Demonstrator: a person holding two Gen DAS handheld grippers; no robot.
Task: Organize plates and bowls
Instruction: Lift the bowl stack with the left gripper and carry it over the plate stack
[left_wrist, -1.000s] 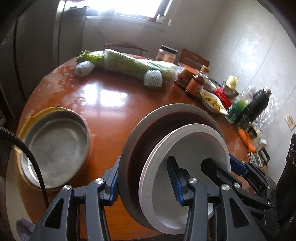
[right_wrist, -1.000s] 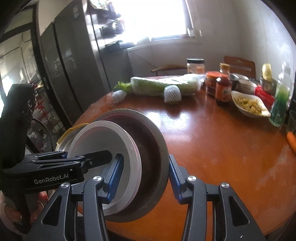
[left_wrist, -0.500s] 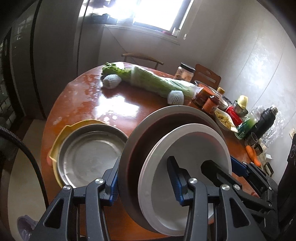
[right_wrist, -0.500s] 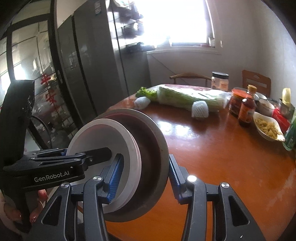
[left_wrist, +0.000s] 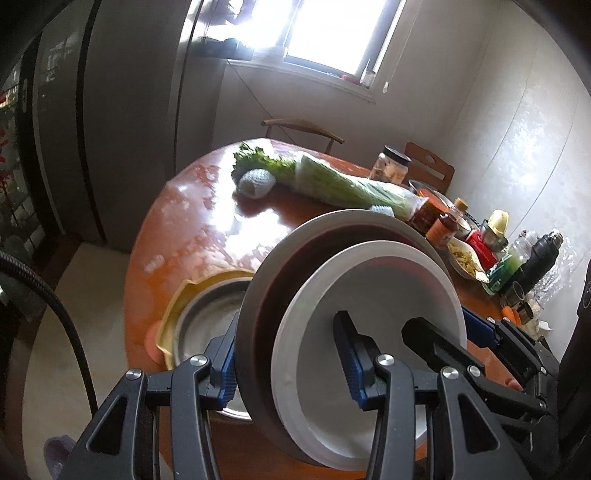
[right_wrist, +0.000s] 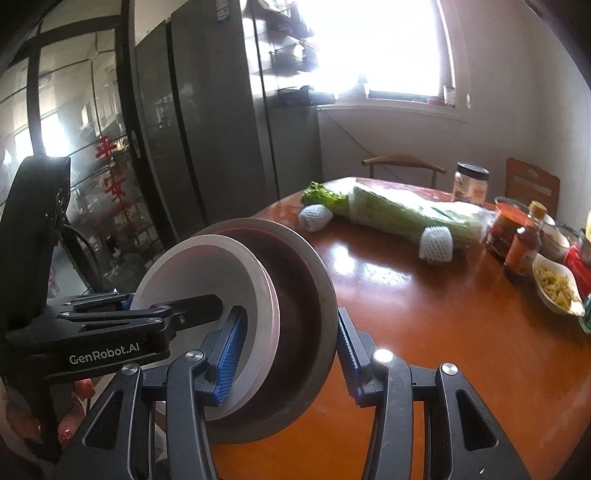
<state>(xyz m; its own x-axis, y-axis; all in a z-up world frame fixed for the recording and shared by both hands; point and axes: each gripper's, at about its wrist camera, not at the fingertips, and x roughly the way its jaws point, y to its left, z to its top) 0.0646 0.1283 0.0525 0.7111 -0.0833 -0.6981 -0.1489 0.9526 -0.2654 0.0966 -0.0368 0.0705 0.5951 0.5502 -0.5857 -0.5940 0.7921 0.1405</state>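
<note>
A white plate (left_wrist: 369, 295) lies nested in a larger dark grey dish (left_wrist: 273, 273), and the pair is held on edge above the round wooden table (left_wrist: 207, 229). My left gripper (left_wrist: 288, 363) is shut on this stack, one blue pad on the dark back, the other inside the white plate. From the opposite rim my right gripper (right_wrist: 288, 358) is shut on the same stack, white plate (right_wrist: 207, 269) and dark dish (right_wrist: 303, 291). Each gripper shows in the other's view: right gripper (left_wrist: 443, 328), left gripper (right_wrist: 170, 304). A metal dish (left_wrist: 207, 321) sits in a yellow plate (left_wrist: 177, 306) on the table, half hidden behind the stack.
Wrapped celery cabbage (right_wrist: 402, 218) and two foam-netted fruits (right_wrist: 436, 243) lie at the back of the table. Jars, sauce bottles (right_wrist: 521, 251), a bowl of food (right_wrist: 554, 288) and a black flask (left_wrist: 539, 258) crowd its right side. A grey fridge (right_wrist: 207, 140) stands left. A hand (right_wrist: 22, 424) holds the left gripper.
Both grippers have drawn back and risen with the stack. The table has shrunk away in both views, and more of the floor, fridge and window now shows. The grip is unchanged.
</note>
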